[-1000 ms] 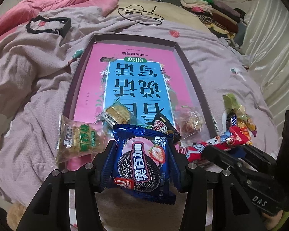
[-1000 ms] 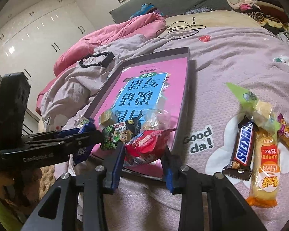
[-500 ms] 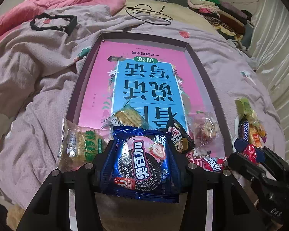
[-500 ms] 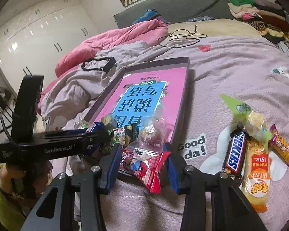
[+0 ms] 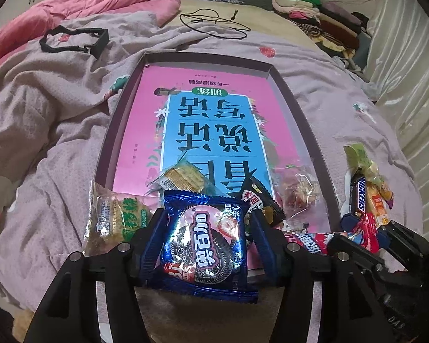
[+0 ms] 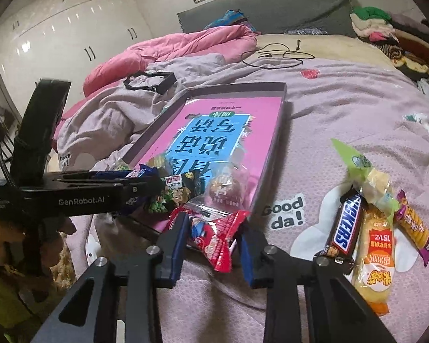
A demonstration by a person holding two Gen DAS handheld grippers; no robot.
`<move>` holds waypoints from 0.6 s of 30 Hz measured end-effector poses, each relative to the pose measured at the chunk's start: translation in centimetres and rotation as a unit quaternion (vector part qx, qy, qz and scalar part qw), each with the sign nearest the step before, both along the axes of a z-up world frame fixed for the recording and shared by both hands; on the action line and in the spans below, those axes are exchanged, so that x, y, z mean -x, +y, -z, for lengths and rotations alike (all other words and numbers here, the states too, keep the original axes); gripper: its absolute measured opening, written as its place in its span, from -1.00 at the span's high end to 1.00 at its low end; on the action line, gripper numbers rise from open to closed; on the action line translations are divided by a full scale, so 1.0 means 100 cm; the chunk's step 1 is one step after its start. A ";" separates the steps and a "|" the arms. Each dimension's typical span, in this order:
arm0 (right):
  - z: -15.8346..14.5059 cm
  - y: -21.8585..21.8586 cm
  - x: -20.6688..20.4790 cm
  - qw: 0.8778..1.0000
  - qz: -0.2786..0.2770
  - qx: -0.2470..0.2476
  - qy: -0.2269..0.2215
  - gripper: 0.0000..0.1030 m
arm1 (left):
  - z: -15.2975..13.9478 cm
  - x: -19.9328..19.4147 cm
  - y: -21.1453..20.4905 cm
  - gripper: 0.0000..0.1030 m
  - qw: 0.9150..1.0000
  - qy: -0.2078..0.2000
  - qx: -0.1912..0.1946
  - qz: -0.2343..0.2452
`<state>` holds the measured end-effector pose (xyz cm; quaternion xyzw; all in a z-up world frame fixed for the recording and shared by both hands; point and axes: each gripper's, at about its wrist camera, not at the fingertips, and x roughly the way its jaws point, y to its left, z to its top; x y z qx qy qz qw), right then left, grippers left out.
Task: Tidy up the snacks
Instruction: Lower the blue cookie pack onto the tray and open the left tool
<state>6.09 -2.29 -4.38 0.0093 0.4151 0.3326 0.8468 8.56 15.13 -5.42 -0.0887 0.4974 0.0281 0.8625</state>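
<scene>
The blue strawberry Oreo packet (image 5: 206,243) sits between the fingers of my left tongs (image 5: 207,245), over the near rim of the shallow box (image 5: 314,148). My left tongs have just been opening: the packet is still between the blue pads (image 5: 153,243), but the right pad stands clear of the wrapper, so I count them spread rather than pinching. In the box, just beyond the Oreo packet, lie a green-labelled cake packet (image 5: 117,220) to its left, a gold cracker packet (image 5: 183,175) straight behind it, a black cartoon-printed packet (image 5: 260,200) to its right and a clear bag with a brown pastry (image 5: 299,193) further right. All rest on the pink and blue book cover (image 5: 208,125) that lines the box floor.

To the right of the Oreo packet, at the box's near right corner, my right tongs (image 6: 213,238) have just been closing, and their pads now press a red snack packet (image 6: 220,237) from both sides. Its lower end hangs over the lilac bedspread (image 6: 343,108).

Well to the right of the box, on the bedspread, sit a Snickers bar (image 6: 344,223), an orange and yellow rice-cracker packet (image 6: 376,260) touching it, a green-topped sweet (image 6: 369,177) lying across their far ends and a purple-ended biscuit packet (image 6: 414,228) at the outer side.

Beyond the box's far left corner lies a black plastic frame (image 5: 74,40); beyond its far edge, a black cable (image 5: 214,23). A pink quilt (image 5: 100,3) is bunched at the far left.
</scene>
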 end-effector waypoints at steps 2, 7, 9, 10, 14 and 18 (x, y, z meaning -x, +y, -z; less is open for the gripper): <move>-0.001 0.005 0.003 1.000 -0.006 0.011 -0.012 0.40 | -0.002 0.001 0.000 -0.19 1.000 -0.003 -0.001 -0.001; 0.001 0.016 0.001 1.000 -0.017 0.005 -0.007 0.41 | -0.007 0.002 0.000 -0.19 1.000 -0.008 -0.002 0.002; 0.003 0.019 0.000 1.000 -0.019 0.002 -0.004 0.41 | -0.008 0.002 0.000 -0.19 1.000 -0.009 -0.004 0.002; 0.003 0.020 -0.001 1.000 -0.019 0.001 -0.003 0.41 | -0.009 0.003 0.000 -0.19 1.000 -0.010 -0.004 0.001; 0.008 0.024 -0.009 1.000 -0.017 -0.004 0.004 0.41 | -0.011 0.004 0.002 -0.19 1.000 -0.012 -0.004 -0.001; 0.013 0.027 -0.013 1.000 -0.016 -0.003 0.008 0.40 | -0.013 0.005 0.001 -0.19 1.000 -0.014 -0.004 0.000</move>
